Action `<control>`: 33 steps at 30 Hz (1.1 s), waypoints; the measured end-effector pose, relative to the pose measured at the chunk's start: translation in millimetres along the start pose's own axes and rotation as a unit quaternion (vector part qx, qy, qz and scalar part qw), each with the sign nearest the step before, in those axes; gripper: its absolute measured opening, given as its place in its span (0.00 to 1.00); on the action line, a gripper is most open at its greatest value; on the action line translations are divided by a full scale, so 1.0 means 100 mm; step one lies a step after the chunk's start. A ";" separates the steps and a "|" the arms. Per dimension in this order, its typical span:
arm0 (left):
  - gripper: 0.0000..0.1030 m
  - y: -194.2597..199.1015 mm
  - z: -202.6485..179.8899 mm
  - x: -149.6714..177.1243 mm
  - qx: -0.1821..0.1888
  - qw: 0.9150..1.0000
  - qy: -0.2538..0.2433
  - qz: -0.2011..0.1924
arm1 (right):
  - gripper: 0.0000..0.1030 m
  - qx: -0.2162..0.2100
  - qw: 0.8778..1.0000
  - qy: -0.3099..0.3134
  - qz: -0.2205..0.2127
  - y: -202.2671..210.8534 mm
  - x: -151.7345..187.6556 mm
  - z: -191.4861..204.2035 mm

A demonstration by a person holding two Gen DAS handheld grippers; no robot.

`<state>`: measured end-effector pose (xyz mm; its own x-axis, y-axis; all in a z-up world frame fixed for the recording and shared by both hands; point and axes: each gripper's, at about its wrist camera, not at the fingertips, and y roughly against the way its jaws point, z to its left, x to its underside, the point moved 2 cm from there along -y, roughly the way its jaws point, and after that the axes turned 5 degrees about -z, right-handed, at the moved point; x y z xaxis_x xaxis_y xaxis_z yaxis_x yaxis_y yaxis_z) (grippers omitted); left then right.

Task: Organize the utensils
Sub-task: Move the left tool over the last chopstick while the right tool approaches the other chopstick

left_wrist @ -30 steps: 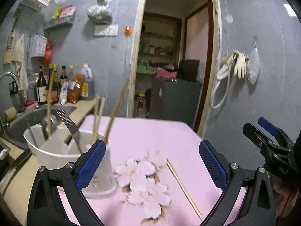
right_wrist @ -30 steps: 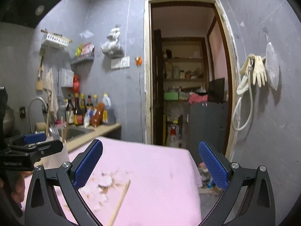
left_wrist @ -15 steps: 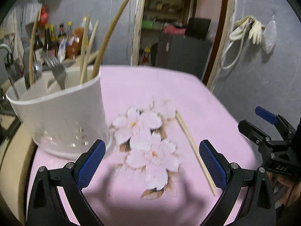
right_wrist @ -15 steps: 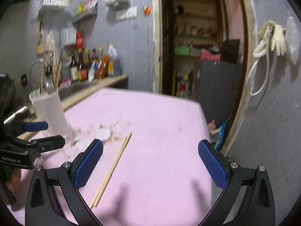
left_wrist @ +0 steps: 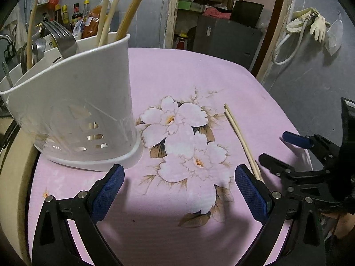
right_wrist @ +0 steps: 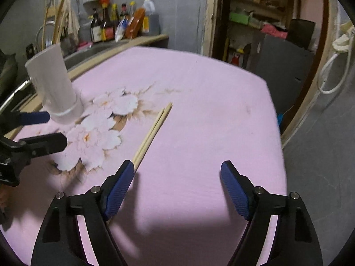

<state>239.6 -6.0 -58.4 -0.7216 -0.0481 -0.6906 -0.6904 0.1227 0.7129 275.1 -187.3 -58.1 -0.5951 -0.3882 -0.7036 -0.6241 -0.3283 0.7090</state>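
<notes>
A pair of pale wooden chopsticks (right_wrist: 152, 133) lay side by side, touching, on the pink flowered cloth (right_wrist: 199, 102) that covered the counter. They were thin, straight and plain, their far tips just beside the printed white blossoms (left_wrist: 177, 133).

The right claw (right_wrist: 177, 177) pointed down at the cloth with its jaws closing, nothing between the blue pads; its left pad (right_wrist: 119, 188) sat over the near end of the chopsticks, which ran away from it toward the blossoms. Bare cloth stretched from the chopsticks to the counter's right edge, which dropped off toward a grey wall and an open doorway (right_wrist: 266, 22).

The left claw (left_wrist: 177, 190) stood wide and empty above the blossoms, the chopsticks just beyond its right pad (left_wrist: 250, 192).

A white slotted utensil holder (left_wrist: 77, 110) stood near the cloth's left edge, well apart from the chopsticks. It held a fork (left_wrist: 62, 37) and several long wooden sticks (left_wrist: 115, 8). Behind it were a sink and a row of sauce bottles (right_wrist: 119, 22) against the wall.
</notes>
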 end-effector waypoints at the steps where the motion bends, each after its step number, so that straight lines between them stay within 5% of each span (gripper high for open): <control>1: 0.95 0.00 0.01 0.00 0.001 1.000 0.002 0.001 | 0.75 -0.001 1.000 0.003 0.006 -0.03 0.00 0.01; 17: 0.95 0.00 0.02 -0.01 0.013 1.000 0.014 0.009 | 0.72 -0.004 1.000 -0.002 0.027 -0.32 -0.23 -0.01; 26: 0.95 -0.01 0.01 -0.01 0.019 1.000 0.011 0.015 | 0.59 -0.026 0.999 -0.029 0.021 -0.34 -0.24 -0.10; 33: 0.95 -0.03 -0.01 -0.04 0.024 1.000 0.011 0.015 | 0.58 -0.024 0.999 -0.037 0.023 -0.30 -0.20 -0.17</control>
<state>244.9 -7.4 -57.6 -0.7427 -0.0647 -0.6665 -0.6662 0.1717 0.7257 314.5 -184.6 -64.6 -0.6590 -0.3396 -0.6711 -0.5718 -0.3535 0.7403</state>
